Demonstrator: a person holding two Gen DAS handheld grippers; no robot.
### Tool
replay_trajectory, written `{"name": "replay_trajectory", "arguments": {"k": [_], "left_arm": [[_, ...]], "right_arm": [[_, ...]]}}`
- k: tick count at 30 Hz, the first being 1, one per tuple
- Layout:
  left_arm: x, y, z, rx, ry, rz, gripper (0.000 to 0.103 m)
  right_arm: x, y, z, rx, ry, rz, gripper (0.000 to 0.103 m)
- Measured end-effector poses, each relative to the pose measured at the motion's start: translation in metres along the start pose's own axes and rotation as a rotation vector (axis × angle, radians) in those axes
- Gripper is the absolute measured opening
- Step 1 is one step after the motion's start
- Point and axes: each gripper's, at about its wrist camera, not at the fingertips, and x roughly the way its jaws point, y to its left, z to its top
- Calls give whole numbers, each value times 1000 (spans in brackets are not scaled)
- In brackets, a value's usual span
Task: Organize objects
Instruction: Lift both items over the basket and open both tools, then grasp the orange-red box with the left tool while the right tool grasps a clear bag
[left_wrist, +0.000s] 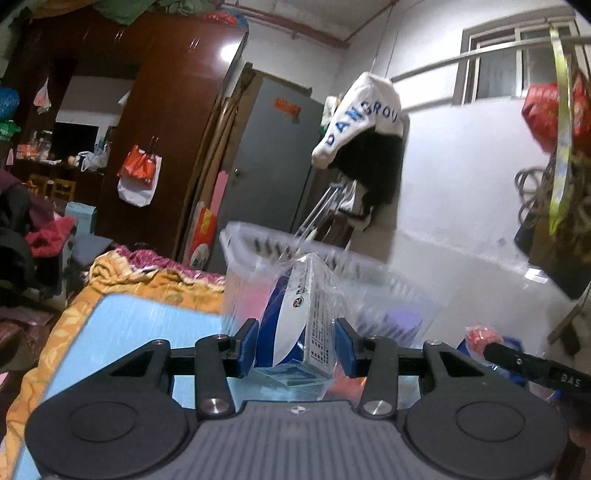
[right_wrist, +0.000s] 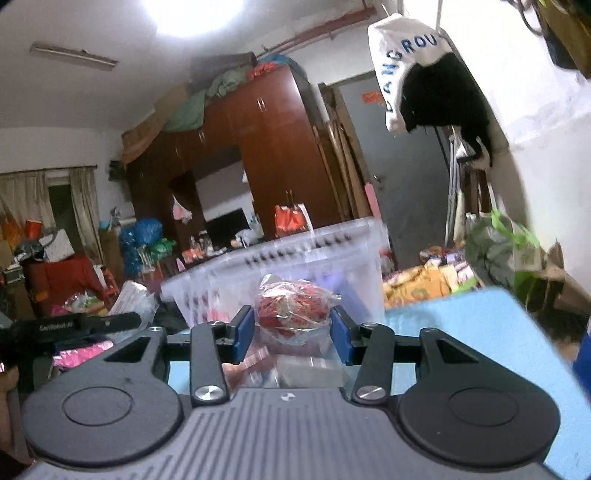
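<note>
My left gripper (left_wrist: 295, 347) is shut on a blue and white box in a clear plastic bag (left_wrist: 299, 317) and holds it upright above the light blue table (left_wrist: 147, 325). A clear plastic basket (left_wrist: 373, 291) stands just beyond it. My right gripper (right_wrist: 293, 334) is shut on a clear bag of red items (right_wrist: 293, 308), held above the table (right_wrist: 461, 321). The same clear basket (right_wrist: 295, 258) stands right behind that bag. The right gripper's black body (left_wrist: 535, 369) shows at the right edge of the left wrist view, and the left gripper's body (right_wrist: 70, 325) at the left of the right wrist view.
An orange patterned quilt (left_wrist: 140, 277) lies beyond the table. A brown wardrobe (right_wrist: 266, 147) and grey door (left_wrist: 273, 155) stand behind. A white cap (left_wrist: 362, 118) hangs over the basket. Loose bags (right_wrist: 85, 349) lie at the table's left. Purple and pink items show through the basket wall (left_wrist: 402, 317).
</note>
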Motion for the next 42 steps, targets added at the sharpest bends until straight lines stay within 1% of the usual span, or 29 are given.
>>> {"name": "replay_trajectory", "arguments": {"k": [3,6,8,10,12,13,14,15,16,17,18,19,20,21,23,24,25,26,27,28,30,32,34,35,36,38,42], "left_arm": [[2,-12,31,20,-38,-18,48],[18,-32,63,59,-46,-24,48],[34,-47,78,99,-47,5,48],[56,-54,90,103,-19,25,48],[76,-60,93,129,-5,62,48],[83,-61,92,140,-1,77,48],[91,-60,92,142,7,87,49],[99,-58,91,140,14,90,54],[108,-56,89,144,32,93,68],[118,-53,86,137,66,114,70],[125,-50,83,128,95,132,69],[129,-49,80,128,120,137,69],[125,-49,79,134,120,127,69],[116,-49,77,142,98,112,69],[88,-50,72,143,43,90,70],[73,-50,67,139,27,76,73],[56,-49,60,140,8,49,79],[47,-51,51,145,-1,28,82],[39,-51,41,155,4,20,85],[35,-52,30,166,25,26,85],[40,-51,7,181,76,33,85],[54,-50,-14,195,146,43,85],[70,-49,-25,190,201,60,85],[75,-48,-29,183,214,56,85],[80,-47,-30,178,222,51,85],[86,-47,-33,176,230,54,85],[87,-48,-36,182,243,69,85]], "right_arm": [[7,14,32,-59,-15,13,49],[29,27,65,-105,-4,34,48],[48,32,87,-143,-2,16,49],[63,31,99,-159,-15,-7,49],[83,27,103,-163,13,-29,49],[92,25,102,-163,30,-27,51],[102,24,100,-175,51,-31,57],[109,24,97,-194,73,-33,65],[116,24,93,-214,92,-45,84],[121,24,88,-230,94,-72,90],[124,24,84,-245,108,-92,90],[124,23,81,-248,129,-93,90],[119,22,80,-238,134,-89,90],[108,20,80,-224,117,-82,90],[80,16,76,-196,86,-65,103],[64,14,72,-183,73,-53,103],[57,11,71,-185,71,-44,103],[47,9,63,-195,82,-42,103],[45,6,58,-200,101,-47,103],[45,2,50,-199,135,-54,103],[52,-7,30,-168,230,-64,103],[69,-17,13,-118,331,-64,103],[83,-23,1,-55,392,-67,103],[90,-24,-4,-20,424,-50,103],[94,-27,-8,5,443,-36,103],[103,-26,-14,39,463,-38,103],[121,-23,-22,54,496,-54,103]]}}
